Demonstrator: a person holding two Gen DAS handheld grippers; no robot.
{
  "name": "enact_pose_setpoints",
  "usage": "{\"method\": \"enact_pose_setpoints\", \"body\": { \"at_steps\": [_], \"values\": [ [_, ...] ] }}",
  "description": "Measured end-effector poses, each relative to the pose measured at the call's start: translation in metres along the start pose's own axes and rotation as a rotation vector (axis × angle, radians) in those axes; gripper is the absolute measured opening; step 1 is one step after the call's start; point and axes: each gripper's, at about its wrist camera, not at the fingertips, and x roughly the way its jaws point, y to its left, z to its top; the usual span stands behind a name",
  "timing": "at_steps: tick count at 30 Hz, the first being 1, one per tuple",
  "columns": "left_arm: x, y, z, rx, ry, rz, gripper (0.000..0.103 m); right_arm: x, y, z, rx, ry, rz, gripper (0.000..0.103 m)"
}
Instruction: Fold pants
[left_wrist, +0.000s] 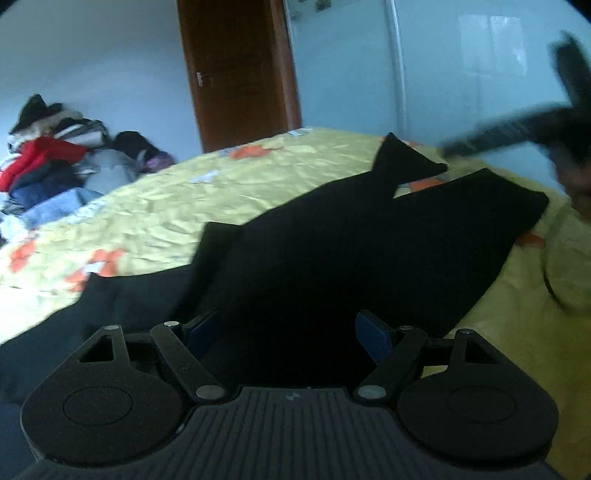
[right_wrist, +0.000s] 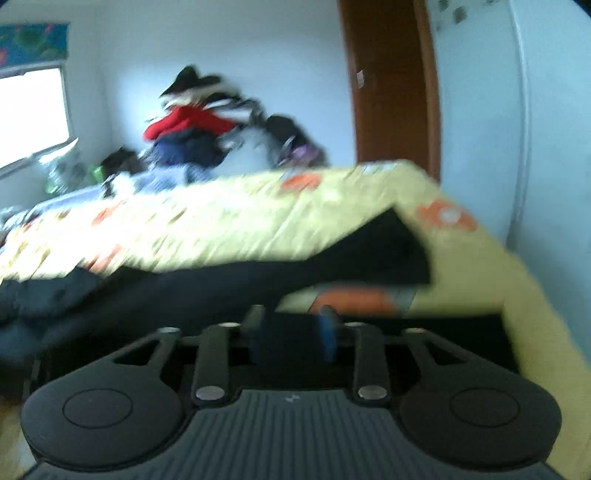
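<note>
Black pants (left_wrist: 332, 236) lie spread on a yellow bedspread (left_wrist: 155, 206), the two legs running away to the far right. My left gripper (left_wrist: 291, 332) is open, low over the waist end, its blue pads wide apart with black cloth between them. My right gripper shows as a blurred dark shape at the far right of the left wrist view (left_wrist: 517, 129). In the right wrist view the right gripper (right_wrist: 291, 332) is open with a narrower gap, over the end of one black leg (right_wrist: 369, 258). That view is blurred.
A heap of clothes (left_wrist: 55, 158) lies at the far left of the bed, also in the right wrist view (right_wrist: 207, 136). A brown door (left_wrist: 236, 74) and pale walls stand behind. The bed's edge drops off at the right (right_wrist: 535, 314).
</note>
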Motion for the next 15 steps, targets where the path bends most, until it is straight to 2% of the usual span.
{"method": "enact_pose_setpoints", "body": {
  "at_steps": [1, 3, 6, 8, 10, 12, 13, 14, 15],
  "values": [
    [0.006, 0.002, -0.001, -0.014, -0.001, -0.011, 0.081, 0.011, -0.007, 0.011, 0.025, -0.008, -0.026, 0.078],
    [0.013, 0.004, -0.002, -0.046, -0.002, -0.039, 0.081, 0.042, -0.015, 0.032, 0.077, 0.004, -0.061, 0.08],
    [0.021, 0.012, -0.004, -0.105, 0.017, -0.08, 0.078, 0.091, -0.024, 0.054, 0.128, 0.06, -0.173, 0.08],
    [0.021, 0.017, -0.006, -0.144, 0.012, -0.11, 0.075, 0.122, -0.028, 0.06, 0.078, 0.107, -0.282, 0.08],
    [0.021, 0.025, -0.008, -0.193, 0.003, -0.154, 0.075, 0.144, -0.035, 0.061, 0.056, 0.134, -0.349, 0.083],
    [0.022, 0.033, -0.01, -0.244, -0.001, -0.186, 0.073, 0.16, -0.047, 0.06, 0.061, 0.169, -0.37, 0.085],
    [0.021, 0.036, -0.011, -0.263, -0.006, -0.198, 0.073, 0.165, -0.053, 0.058, 0.07, 0.182, -0.343, 0.085],
    [0.021, 0.038, -0.011, -0.276, -0.009, -0.206, 0.073, 0.166, -0.058, 0.057, 0.075, 0.19, -0.278, 0.07],
    [0.02, 0.038, -0.011, -0.284, -0.01, -0.208, 0.071, 0.165, -0.06, 0.057, 0.073, 0.202, -0.233, 0.049]
  ]
}}
